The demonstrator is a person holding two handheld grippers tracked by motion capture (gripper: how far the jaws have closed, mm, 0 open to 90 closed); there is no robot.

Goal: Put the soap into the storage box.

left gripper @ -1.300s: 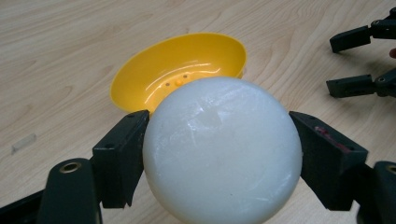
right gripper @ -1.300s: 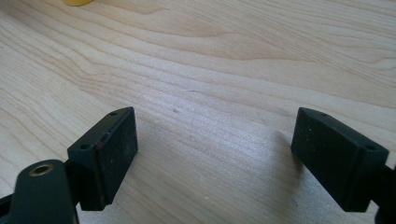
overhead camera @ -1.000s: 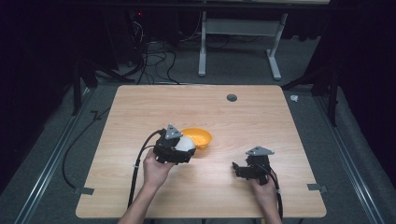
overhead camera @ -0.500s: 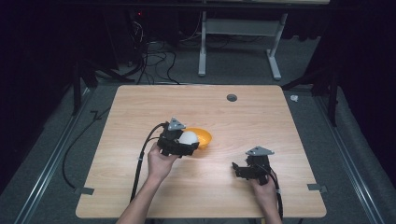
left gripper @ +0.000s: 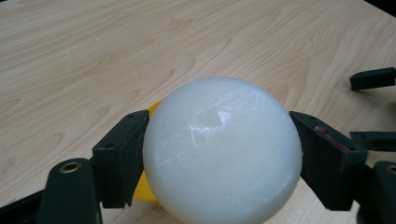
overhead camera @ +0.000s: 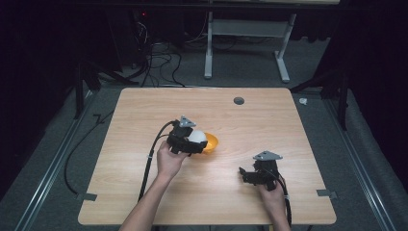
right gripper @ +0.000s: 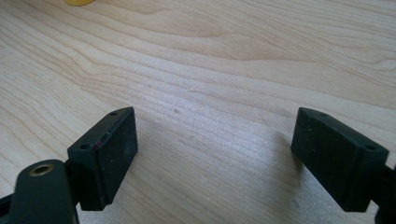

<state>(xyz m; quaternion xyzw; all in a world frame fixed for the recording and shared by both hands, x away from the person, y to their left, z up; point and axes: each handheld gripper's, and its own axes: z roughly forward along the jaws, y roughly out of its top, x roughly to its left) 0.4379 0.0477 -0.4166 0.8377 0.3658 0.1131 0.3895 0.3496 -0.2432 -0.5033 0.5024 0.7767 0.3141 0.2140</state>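
Observation:
A white ball (left gripper: 222, 149) sits clamped between the jaws of my left gripper (overhead camera: 195, 143), which is shut on it. In the high view the white ball (overhead camera: 197, 136) hangs over the left rim of an orange bowl (overhead camera: 210, 143) at the table's middle. A yellow-orange sliver of that bowl (left gripper: 144, 186) peeks out behind the ball in the left gripper view. My right gripper (overhead camera: 244, 174) rests low near the front right of the table, open, with bare wood between its jaws (right gripper: 215, 149). The bowl's edge (right gripper: 78, 2) shows at the top left of the right gripper view.
The wooden table (overhead camera: 269, 120) has a small dark round hole (overhead camera: 238, 100) near its far edge. A black cable (overhead camera: 151, 154) trails from the left gripper toward the front edge. The right gripper's jaws (left gripper: 373, 79) show at the right edge of the left gripper view.
My left gripper has carried the white ball to the right and a little away from me, ending over the bowl's left rim. The right gripper has stayed put.

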